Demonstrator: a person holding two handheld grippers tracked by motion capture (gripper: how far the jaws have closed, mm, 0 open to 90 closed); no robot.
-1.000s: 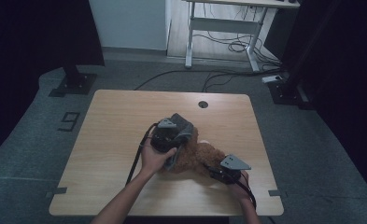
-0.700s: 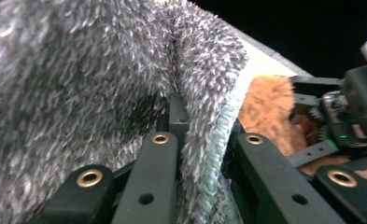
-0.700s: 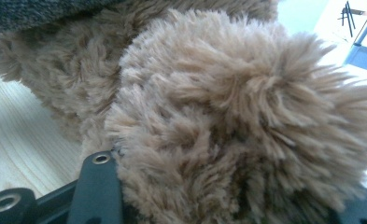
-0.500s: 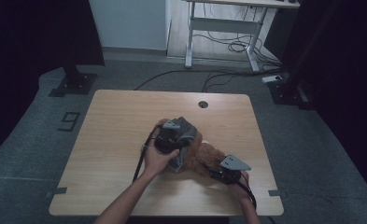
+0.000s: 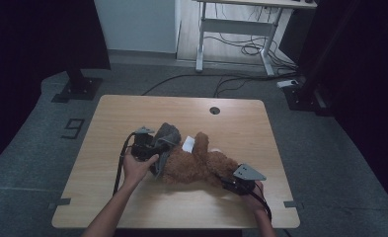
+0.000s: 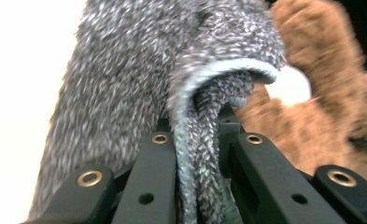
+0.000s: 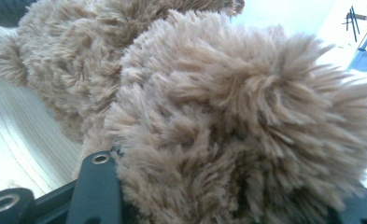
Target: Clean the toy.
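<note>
A brown plush teddy bear (image 5: pixel 196 165) lies on its back across the middle of the wooden table (image 5: pixel 132 113), with a white patch (image 5: pixel 188 144) near its raised paw. A grey knitted hat (image 5: pixel 167 134) sits at the bear's head end. My left gripper (image 5: pixel 157 148) is shut on the hat's rim (image 6: pixel 200 154), the knit pinched between both black jaws, the brown bear (image 6: pixel 321 116) just behind it. My right gripper (image 5: pixel 227 181) is shut on the bear's furry leg (image 7: pixel 228 130) at the table's front right.
A round cable hole (image 5: pixel 214 110) sits near the table's far edge. A desk frame with cables (image 5: pixel 236 29) stands on the floor beyond. Black stand bases (image 5: pixel 78 86) flank the table. Bare wood lies to the left and far side.
The left gripper has carried the grey hat leftward and toward the bear's head; the bear now lies stretched out longer. The right gripper has stayed holding the leg.
</note>
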